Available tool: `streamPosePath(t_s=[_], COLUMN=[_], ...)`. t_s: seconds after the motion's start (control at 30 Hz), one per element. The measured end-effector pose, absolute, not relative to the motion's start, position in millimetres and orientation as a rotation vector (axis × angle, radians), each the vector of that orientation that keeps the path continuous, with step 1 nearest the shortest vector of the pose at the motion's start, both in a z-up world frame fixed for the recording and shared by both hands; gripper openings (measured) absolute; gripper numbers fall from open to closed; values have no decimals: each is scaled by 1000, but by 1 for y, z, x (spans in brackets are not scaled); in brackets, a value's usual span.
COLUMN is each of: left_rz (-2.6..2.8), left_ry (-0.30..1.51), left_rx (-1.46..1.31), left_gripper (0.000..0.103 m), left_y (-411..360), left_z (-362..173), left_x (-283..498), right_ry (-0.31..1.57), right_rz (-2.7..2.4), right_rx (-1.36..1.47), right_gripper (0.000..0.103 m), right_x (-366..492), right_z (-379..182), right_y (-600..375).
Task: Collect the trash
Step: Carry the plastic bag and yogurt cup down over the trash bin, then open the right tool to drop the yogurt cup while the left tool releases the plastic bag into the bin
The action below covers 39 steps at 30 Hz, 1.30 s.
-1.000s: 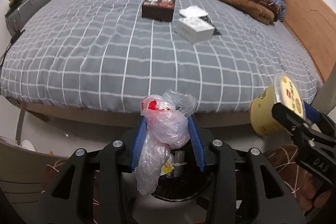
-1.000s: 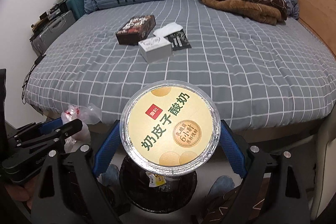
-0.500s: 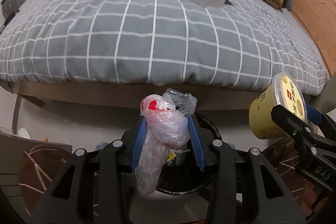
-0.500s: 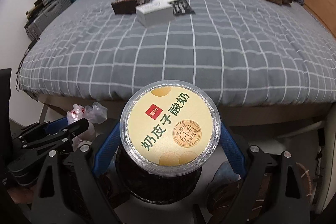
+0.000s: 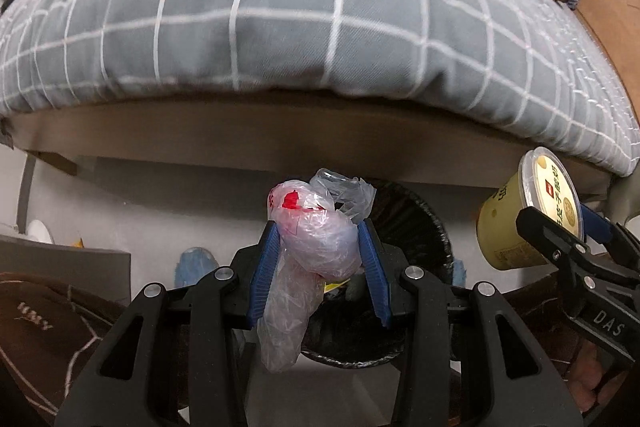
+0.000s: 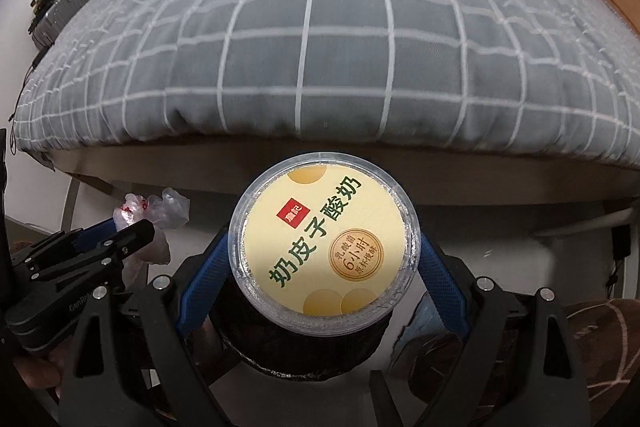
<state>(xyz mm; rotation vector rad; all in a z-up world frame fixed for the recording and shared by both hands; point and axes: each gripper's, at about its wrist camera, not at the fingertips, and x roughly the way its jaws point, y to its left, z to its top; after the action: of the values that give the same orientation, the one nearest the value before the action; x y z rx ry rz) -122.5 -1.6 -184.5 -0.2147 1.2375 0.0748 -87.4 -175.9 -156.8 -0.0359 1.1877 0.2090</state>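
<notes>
Left wrist view: the left claw [image 5: 318, 267] is clenched on a crumpled plastic bag [image 5: 312, 247], hanging above a black bin [image 5: 404, 227] beside the bed [image 5: 280, 7]. At the right, the right claw grips a yogurt cup [image 5: 516, 223].

Right wrist view: the right claw [image 6: 322, 269] clasps the yogurt cup [image 6: 324, 239] — directly above the bin [image 6: 300, 351]. The left claw [image 6: 116, 233] with its bag [image 6: 156, 213] sits left.
</notes>
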Motion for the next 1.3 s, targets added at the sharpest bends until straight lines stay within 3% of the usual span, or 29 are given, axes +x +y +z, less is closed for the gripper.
streamPosePath(t_s=[0.83,1.03,1.1,1.3], left_rz=[136,137,134,124], left_ry=[1361,1375,1373,1364], left_rx=[-249,-259,-256,-245], left_gripper=[40,40,40,40], left_y=[25,26,24,18], left_z=[-265,-267,-267,-262], left_x=[-109,-110,-110,-111], right_ry=[1382,1386,1382,1343], right_rz=[234,277,284,263], right_rx=[-57,-66,-72,-81], right_gripper=[86,87,96,96], right_x=[-70,-74,-74,-73], right_z=[-261,-266,-264,-256], right_y=[-164,-153,-150,-155])
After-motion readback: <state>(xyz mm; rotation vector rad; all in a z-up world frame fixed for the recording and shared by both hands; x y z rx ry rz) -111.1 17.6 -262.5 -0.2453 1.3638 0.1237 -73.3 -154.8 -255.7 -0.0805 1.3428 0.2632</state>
